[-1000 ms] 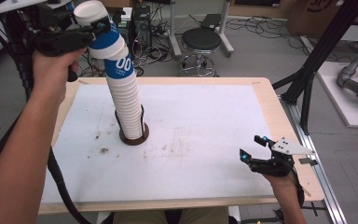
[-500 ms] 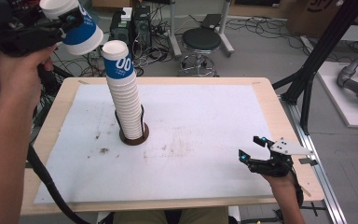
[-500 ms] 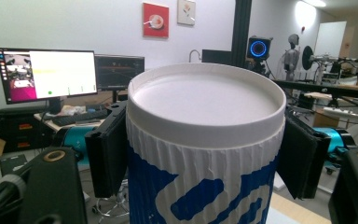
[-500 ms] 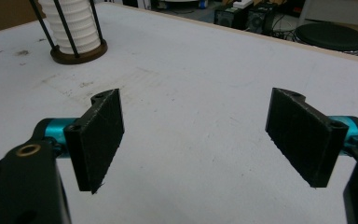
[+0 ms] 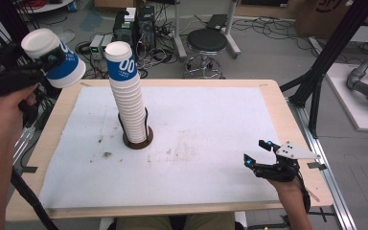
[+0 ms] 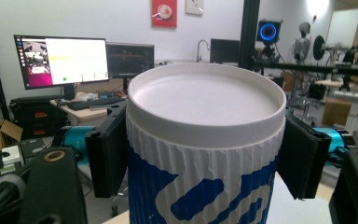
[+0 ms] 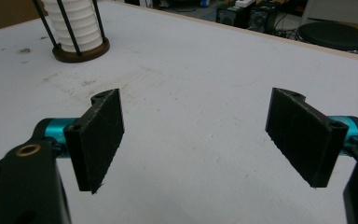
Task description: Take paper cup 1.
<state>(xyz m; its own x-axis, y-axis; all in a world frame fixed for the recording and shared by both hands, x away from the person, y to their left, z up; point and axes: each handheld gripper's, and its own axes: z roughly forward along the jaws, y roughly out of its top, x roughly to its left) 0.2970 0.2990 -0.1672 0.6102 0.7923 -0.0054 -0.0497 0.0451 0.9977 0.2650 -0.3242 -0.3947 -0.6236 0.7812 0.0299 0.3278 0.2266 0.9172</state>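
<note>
A white sheet (image 5: 206, 129) covers most of the desk (image 5: 278, 103), leaving bare wood along the edges; it carries dark smudges near its middle. Beyond the far edge, a black round stool (image 5: 206, 40) stands on the floor beside computer boxes (image 5: 134, 24) and loose cables. Behind the desk's left side, a lit monitor (image 6: 61, 59) sits on a workbench, with a red poster (image 6: 164, 12) on the wall.

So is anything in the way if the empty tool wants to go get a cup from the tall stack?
Nothing visible. The right tool sits open near the table's right edge, and only bare white mat lies between it and the cup stack. The left tool holds its cup off to the far side.
</note>
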